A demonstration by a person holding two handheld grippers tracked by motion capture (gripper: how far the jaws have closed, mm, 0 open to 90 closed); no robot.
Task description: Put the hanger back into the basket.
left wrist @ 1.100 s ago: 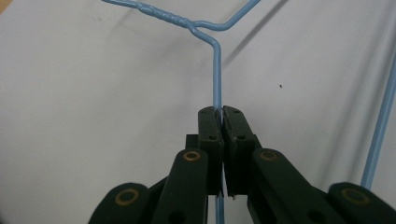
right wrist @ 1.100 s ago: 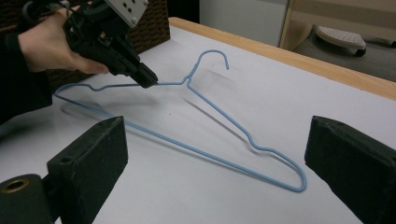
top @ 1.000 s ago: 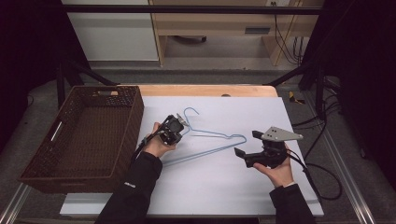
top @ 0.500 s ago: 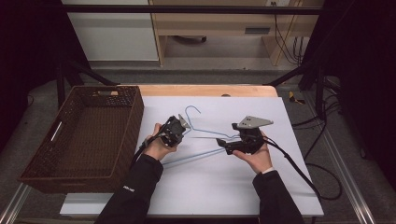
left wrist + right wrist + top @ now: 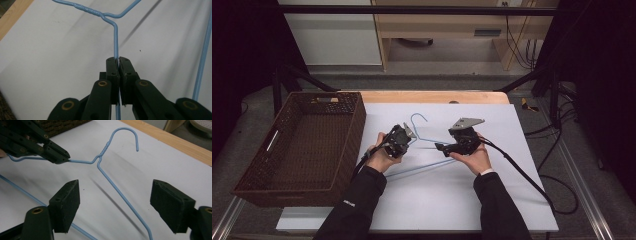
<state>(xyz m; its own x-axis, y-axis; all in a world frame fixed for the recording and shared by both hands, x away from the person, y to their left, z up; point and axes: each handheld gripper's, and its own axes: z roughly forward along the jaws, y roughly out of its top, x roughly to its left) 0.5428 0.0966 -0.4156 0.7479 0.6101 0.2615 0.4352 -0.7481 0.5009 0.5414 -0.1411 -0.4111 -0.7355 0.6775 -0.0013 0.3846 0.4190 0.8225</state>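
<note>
A light blue wire hanger (image 5: 426, 140) lies slightly lifted over the white table top. My left gripper (image 5: 408, 134) is shut on one shoulder wire just below the twisted neck; the left gripper view has the wire (image 5: 115, 37) pinched between the two pads. My right gripper (image 5: 441, 147) comes in from the right, open, with its jaws just having been closing a little. In the right gripper view the hanger's other sloping arm (image 5: 117, 190) runs between the wide-apart pads (image 5: 66, 205) without touching them, and the left gripper (image 5: 66, 157) shows at upper left.
An empty brown wicker basket (image 5: 302, 145) stands at the table's left. The white sheet (image 5: 512, 190) covers the table, with a wooden edge (image 5: 432, 96) at the back. A black cable (image 5: 532, 180) trails from the right gripper off the right side.
The right hand has moved left across the table to the hanger, bringing its open jaws around the wire arm. The left gripper has stayed where it was, gripping the hanger.
</note>
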